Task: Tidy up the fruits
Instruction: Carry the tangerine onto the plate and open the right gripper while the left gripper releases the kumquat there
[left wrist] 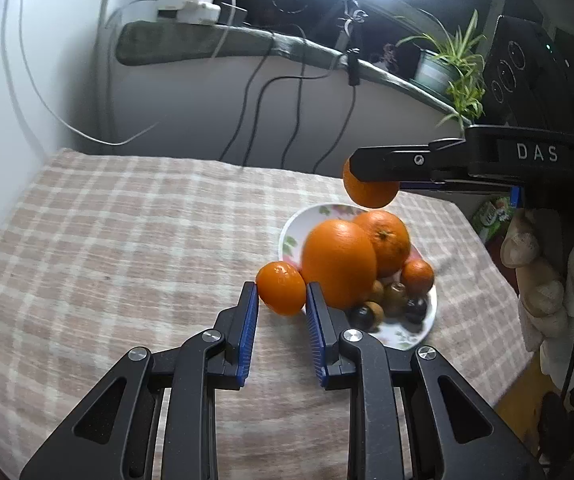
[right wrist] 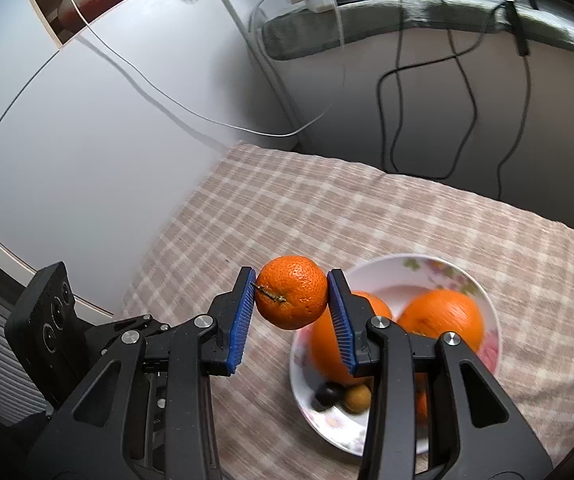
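Observation:
My left gripper (left wrist: 281, 290) is shut on a small smooth tangerine (left wrist: 281, 288), held above the checked cloth just left of the flowered bowl (left wrist: 291, 232). In that bowl lie two big oranges (left wrist: 339, 262), a small tangerine (left wrist: 418, 277) and several small brown and dark fruits (left wrist: 395, 298). My right gripper (right wrist: 291, 299) is shut on a rough-skinned tangerine (right wrist: 291, 298) with a bit of stem, up in the air left of the bowl (right wrist: 439, 270). From the left wrist view the right gripper (left wrist: 371, 178) reaches in from the right above the bowl with its tangerine (left wrist: 371, 194).
A table under beige checked cloth (left wrist: 127, 240) stands against a white wall. Behind it a dark sill (left wrist: 207, 42) carries chargers, hanging cables and a potted plant (left wrist: 447, 68). A gloved hand (left wrist: 539, 276) holds the right gripper. The left gripper's camera body (right wrist: 45, 320) shows at lower left.

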Available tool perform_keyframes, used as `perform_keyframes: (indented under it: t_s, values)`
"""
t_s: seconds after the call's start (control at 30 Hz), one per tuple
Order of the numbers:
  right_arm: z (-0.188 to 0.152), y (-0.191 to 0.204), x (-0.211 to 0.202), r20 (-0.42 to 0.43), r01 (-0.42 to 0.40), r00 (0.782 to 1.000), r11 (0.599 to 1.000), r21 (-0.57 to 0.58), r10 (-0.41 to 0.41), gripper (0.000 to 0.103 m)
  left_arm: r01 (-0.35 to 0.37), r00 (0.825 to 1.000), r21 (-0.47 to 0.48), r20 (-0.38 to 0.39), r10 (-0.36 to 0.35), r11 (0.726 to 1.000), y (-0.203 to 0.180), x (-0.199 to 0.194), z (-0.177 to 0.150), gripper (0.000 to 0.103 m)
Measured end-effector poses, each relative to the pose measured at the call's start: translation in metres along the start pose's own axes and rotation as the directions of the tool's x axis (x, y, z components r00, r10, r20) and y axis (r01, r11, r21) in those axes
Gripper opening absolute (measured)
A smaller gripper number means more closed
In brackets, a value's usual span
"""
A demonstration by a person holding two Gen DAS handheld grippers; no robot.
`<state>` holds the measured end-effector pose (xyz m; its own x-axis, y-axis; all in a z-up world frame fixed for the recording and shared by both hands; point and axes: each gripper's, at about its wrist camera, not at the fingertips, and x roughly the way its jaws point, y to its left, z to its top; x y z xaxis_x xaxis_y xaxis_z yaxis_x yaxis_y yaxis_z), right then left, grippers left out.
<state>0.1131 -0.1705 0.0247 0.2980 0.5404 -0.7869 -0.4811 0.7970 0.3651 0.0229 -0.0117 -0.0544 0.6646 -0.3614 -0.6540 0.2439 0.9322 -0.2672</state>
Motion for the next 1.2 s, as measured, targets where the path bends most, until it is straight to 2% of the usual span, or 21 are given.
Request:
perform_keyframes:
  t_s: [0.47,0.8,1.2]
  values:
    - [-0.035,-0.028,-0.026,0.006,0.053,0.999,0.998,0.038,-0.053,0.039,0.076,0.996,0.052,-0.043,-0.074,0.996,-0.035,0.013,-0.006,0.022]
    - [-0.054,-0.042,-0.027,-0.006,0.073,0.997,0.995,0.068,-0.073,0.039,0.103,0.993,0.078,-0.073,-0.097,0.992,-0.055,0.024,-0.008,0.023]
    - [-0.062,-0.047,-0.031,-0.004,0.093,0.996,0.994,0.063,-0.093,0.039,0.114,0.99,0.101,-0.095,-0.105,0.988,-0.071,0.035,-0.008,0.023]
